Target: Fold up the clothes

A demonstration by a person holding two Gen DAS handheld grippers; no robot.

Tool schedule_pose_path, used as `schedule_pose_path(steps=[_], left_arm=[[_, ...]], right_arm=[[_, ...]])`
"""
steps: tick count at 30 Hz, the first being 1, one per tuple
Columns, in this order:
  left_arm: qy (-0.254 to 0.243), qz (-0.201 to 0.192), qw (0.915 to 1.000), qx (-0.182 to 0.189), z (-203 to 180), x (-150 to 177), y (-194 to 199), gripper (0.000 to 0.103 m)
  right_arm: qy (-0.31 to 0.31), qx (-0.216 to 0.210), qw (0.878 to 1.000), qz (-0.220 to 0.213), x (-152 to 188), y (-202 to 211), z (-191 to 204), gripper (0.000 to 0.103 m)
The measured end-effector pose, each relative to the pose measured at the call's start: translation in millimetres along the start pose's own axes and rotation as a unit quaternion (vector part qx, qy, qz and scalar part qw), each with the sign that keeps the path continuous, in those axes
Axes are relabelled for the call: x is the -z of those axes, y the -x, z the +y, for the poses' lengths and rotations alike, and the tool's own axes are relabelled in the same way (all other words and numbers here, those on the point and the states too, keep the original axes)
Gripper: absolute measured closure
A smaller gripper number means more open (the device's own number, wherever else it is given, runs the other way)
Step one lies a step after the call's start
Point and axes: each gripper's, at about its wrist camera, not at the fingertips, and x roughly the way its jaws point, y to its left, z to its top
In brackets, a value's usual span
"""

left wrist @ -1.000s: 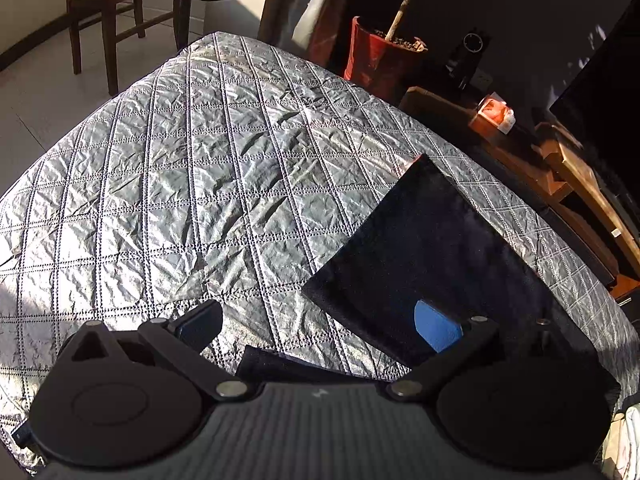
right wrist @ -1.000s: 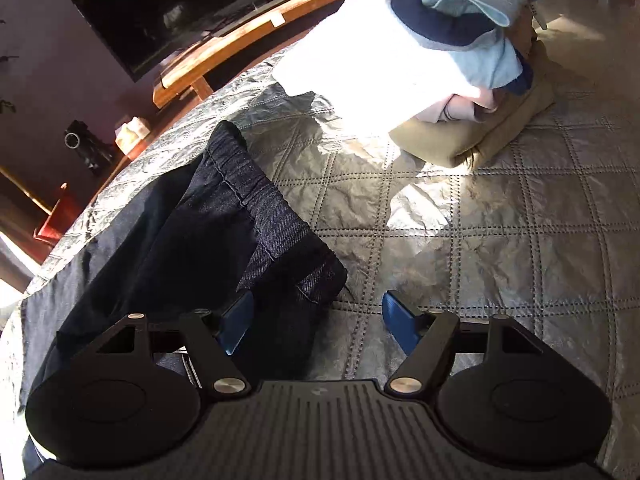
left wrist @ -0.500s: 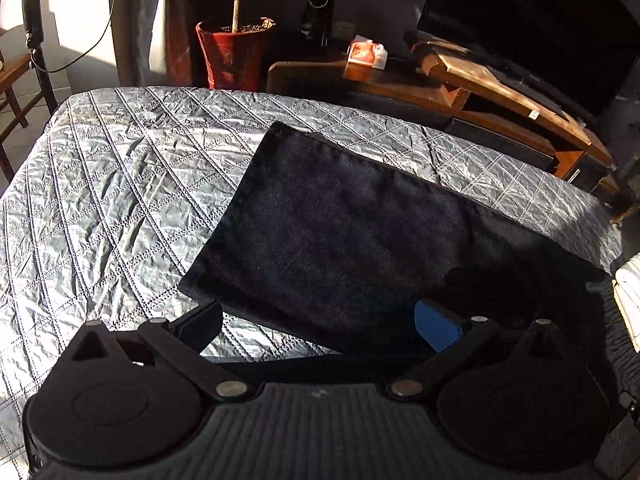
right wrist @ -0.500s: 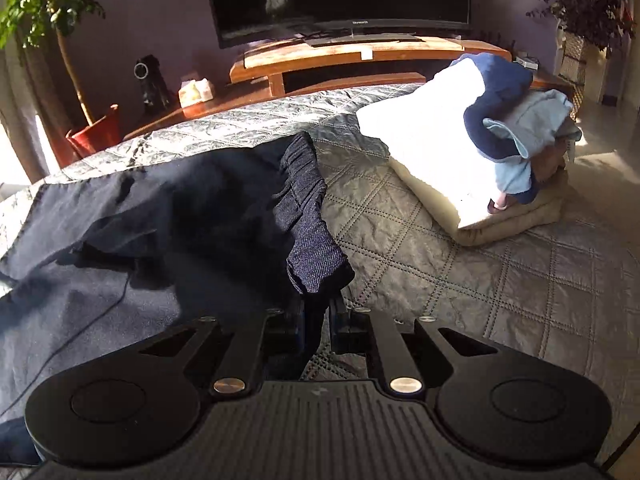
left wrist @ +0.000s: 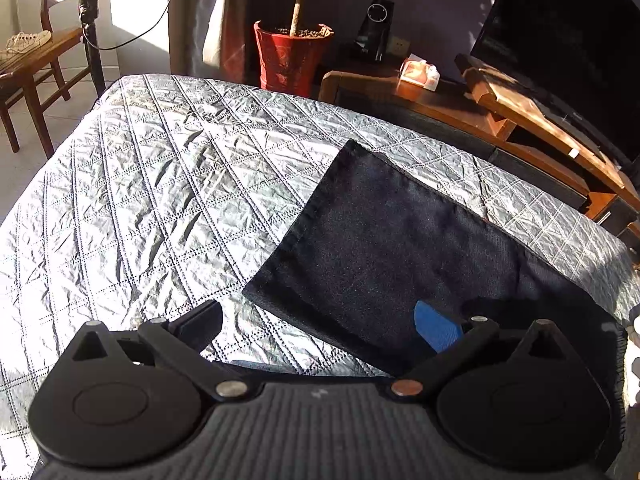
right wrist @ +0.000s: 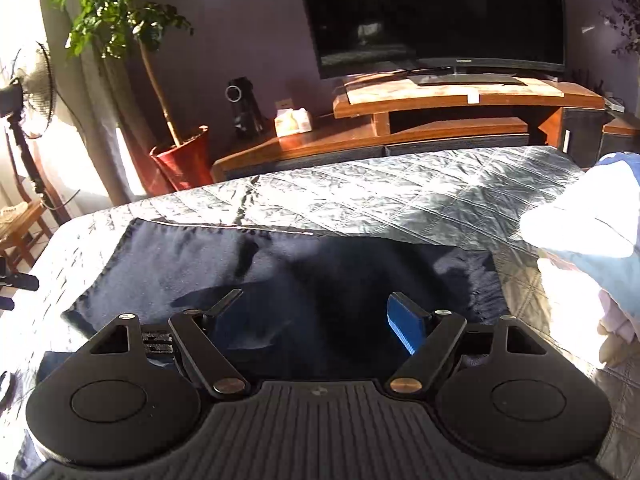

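A: Lying flat on the quilted bedspread (left wrist: 160,184), the dark garment (left wrist: 380,248) is only part folded. The right gripper (right wrist: 316,316) hangs above it, its jaws opening, nothing between them. The left gripper (left wrist: 320,320) stands spread wide too, empty, over the near hem.

B: What could spoil it?

A: I'd guess a one-layer pinch. Grab only the top cloth and the fold skews. The pile of clothes (right wrist: 592,240) sits close on the right; a wide sweep could topple it.
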Motion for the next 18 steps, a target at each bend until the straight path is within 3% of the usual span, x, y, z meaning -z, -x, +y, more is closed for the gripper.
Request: schedule_pose_path(steps=[5,11,14,18], left_arm=[[0.072,-0.006,0.9968,-0.033,32.6,-3.6,1.8,0.001],[0.160,-0.002,0.9859,-0.051,69.3,-4.9,1.7,0.001],[0.160,-0.004,0.9858,-0.051,72.3,-5.3,4.5,0.001],[0.139,0.005,0.9897,-0.036,65.8,-5.1,2.8,0.001]], right_arm=[[0.120,-0.055,0.991,0.038,-48.3,-90.0,66.5,0.024],[0.137,-0.121,0.982,0.050,-85.3,-185.0,118.1,0.036],[0.173,-0.140,0.973,0.065,-88.4,-224.3,153.7,0.042],[0.233,-0.154,0.957,0.072,-88.3,-254.9,192.8,0.042]])
